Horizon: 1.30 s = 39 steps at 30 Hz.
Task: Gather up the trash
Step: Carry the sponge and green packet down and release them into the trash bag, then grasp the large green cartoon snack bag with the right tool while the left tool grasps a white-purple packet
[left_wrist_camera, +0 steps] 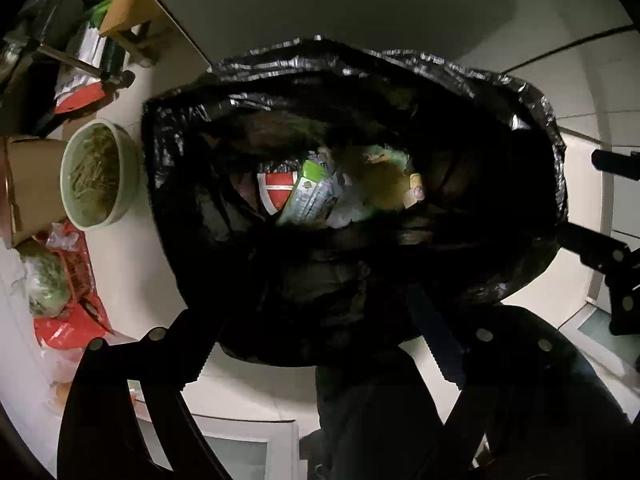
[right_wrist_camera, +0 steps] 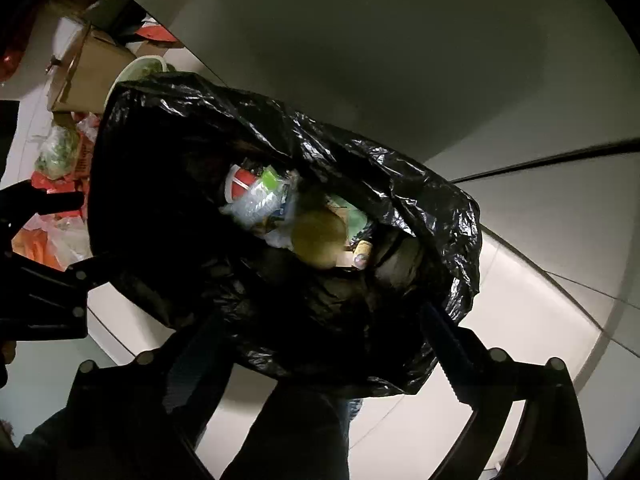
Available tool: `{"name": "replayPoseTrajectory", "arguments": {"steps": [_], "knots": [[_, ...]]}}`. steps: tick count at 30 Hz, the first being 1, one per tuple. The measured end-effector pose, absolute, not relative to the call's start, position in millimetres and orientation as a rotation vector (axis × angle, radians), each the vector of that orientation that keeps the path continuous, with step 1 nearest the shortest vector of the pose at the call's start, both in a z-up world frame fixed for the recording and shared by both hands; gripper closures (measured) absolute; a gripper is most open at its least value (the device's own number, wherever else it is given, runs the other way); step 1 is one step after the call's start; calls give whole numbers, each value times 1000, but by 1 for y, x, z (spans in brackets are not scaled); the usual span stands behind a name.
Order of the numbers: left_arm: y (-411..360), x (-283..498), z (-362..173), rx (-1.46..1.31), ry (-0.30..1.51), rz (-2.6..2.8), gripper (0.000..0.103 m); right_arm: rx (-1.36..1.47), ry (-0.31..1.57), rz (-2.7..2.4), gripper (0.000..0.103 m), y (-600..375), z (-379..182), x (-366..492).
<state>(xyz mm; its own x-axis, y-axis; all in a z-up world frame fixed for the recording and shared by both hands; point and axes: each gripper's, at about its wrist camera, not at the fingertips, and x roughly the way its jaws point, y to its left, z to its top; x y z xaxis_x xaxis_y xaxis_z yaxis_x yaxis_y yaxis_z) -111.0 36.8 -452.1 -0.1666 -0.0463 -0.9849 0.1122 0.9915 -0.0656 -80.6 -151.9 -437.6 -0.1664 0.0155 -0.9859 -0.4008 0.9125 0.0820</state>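
Observation:
A large black trash bag (left_wrist_camera: 460,92) stands open on the floor and fills the middle of both views; it also shows in the right wrist view (right_wrist_camera: 420,184). Inside lie a red-and-white wrapper (left_wrist_camera: 276,194), a green-topped plastic bottle (left_wrist_camera: 308,196) and a brown round piece (left_wrist_camera: 384,184). My left gripper (left_wrist_camera: 316,332) is open and empty above the bag's near rim. My right gripper (right_wrist_camera: 320,336) is open and empty over the bag's near edge. The right gripper also shows at the right edge of the left wrist view (left_wrist_camera: 612,264).
To the left on the floor are a pale green bowl of dry shreds (left_wrist_camera: 98,174), a cardboard box (left_wrist_camera: 32,184), red plastic bags (left_wrist_camera: 76,300) and a bagged green vegetable (left_wrist_camera: 46,284). A wooden stool leg (left_wrist_camera: 128,8) stands at upper left. White floor tiles (right_wrist_camera: 540,320) lie to the right.

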Motion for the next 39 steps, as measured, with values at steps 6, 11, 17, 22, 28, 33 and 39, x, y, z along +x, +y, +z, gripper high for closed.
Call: {"name": "replayPoseTrajectory", "arguments": {"steps": [6,11,17,22,28,33,39], "knots": [[31,-106,-395,52,1604,-165,15,-271,1653,410,6,-145,-397,-77],[33,-107,-283,11,1437,-141,15,-168,1508,511,6,-151,-299,-73],[34,-100,-161,-35,1247,-93,13,-54,1240,633,6,-152,-159,-73],[32,-76,-102,-70,1076,-44,13,-35,930,620,6,-163,-59,-55],[25,-62,-88,-77,1039,-39,13,-4,694,413,5,-181,-16,22],[25,-71,-88,-87,1059,-37,13,63,664,321,6,-198,-16,99],[45,-85,-89,-130,1072,22,13,221,785,298,6,-237,-54,169]]}}
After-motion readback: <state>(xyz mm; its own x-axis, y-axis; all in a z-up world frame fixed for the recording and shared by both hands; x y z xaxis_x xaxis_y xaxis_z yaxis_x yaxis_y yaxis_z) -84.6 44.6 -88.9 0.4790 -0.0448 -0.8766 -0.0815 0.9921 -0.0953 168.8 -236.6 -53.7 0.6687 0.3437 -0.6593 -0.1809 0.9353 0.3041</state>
